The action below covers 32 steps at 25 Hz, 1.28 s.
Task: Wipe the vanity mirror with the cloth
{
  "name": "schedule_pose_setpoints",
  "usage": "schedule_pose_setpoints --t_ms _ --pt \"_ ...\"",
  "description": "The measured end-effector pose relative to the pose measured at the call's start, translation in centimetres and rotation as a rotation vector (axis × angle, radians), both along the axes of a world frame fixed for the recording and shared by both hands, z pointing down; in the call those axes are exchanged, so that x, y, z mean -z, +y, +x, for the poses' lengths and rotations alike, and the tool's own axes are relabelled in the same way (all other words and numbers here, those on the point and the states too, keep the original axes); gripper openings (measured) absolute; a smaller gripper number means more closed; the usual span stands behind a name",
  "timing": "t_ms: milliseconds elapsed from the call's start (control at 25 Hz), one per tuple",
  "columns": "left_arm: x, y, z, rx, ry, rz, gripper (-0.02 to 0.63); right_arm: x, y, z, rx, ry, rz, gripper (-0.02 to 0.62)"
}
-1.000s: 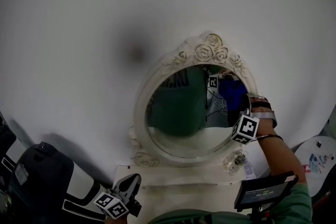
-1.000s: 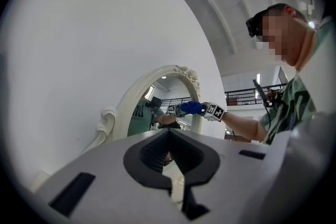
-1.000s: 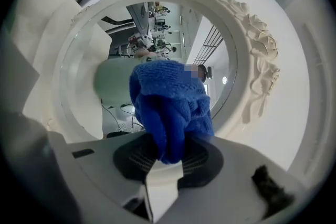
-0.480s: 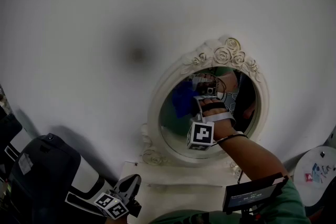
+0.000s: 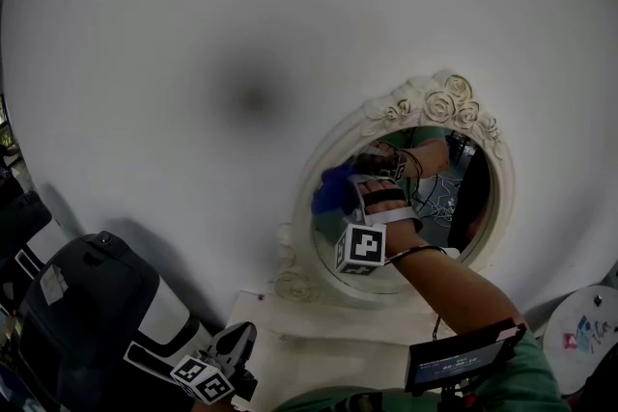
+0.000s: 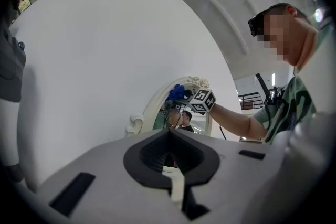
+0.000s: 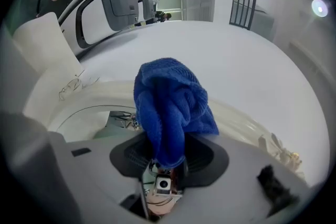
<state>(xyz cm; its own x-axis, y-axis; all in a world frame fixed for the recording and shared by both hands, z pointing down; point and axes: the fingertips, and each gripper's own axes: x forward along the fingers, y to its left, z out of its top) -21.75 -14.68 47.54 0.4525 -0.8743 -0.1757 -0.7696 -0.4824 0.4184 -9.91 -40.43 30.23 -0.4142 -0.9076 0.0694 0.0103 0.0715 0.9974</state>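
The head view looks down onto the vanity mirror (image 5: 454, 203). The left gripper view faces it from low and far; the right gripper view sits near its left rim.

Vanity mirror (image 5: 446, 204) against wall (image 5: 193, 34), cloth (image 5: 331, 191) at its left edge in right gripper (image 5: 346, 195), left gripper (image 5: 237, 341) lower left

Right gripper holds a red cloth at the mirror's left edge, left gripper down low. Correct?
The cloth is blue, not red; the right gripper view shows it. Rest stands: right gripper holds it at the mirror's left edge, left gripper low.
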Motion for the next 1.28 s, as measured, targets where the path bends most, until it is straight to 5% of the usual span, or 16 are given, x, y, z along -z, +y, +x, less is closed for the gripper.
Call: schedule_pose_setpoints --t_ms 400,1000,1280 --pt "0.5 -1.8 3.1 -0.089 -0.012 0.002 0.009 1.1 -0.3 3.5 -0.024 -0.023 0.039 0.097" --pt "0.7 -3.9 7.2 -0.201 -0.03 0.004 0.009 1.4 -0.9 30.6 -0.5 0.071 0.093 0.091" --pt "0.5 -3.8 7.3 -0.205 -0.022 -0.001 0.009 1.3 -1.0 34.9 -0.625 0.051 0.058 0.091"
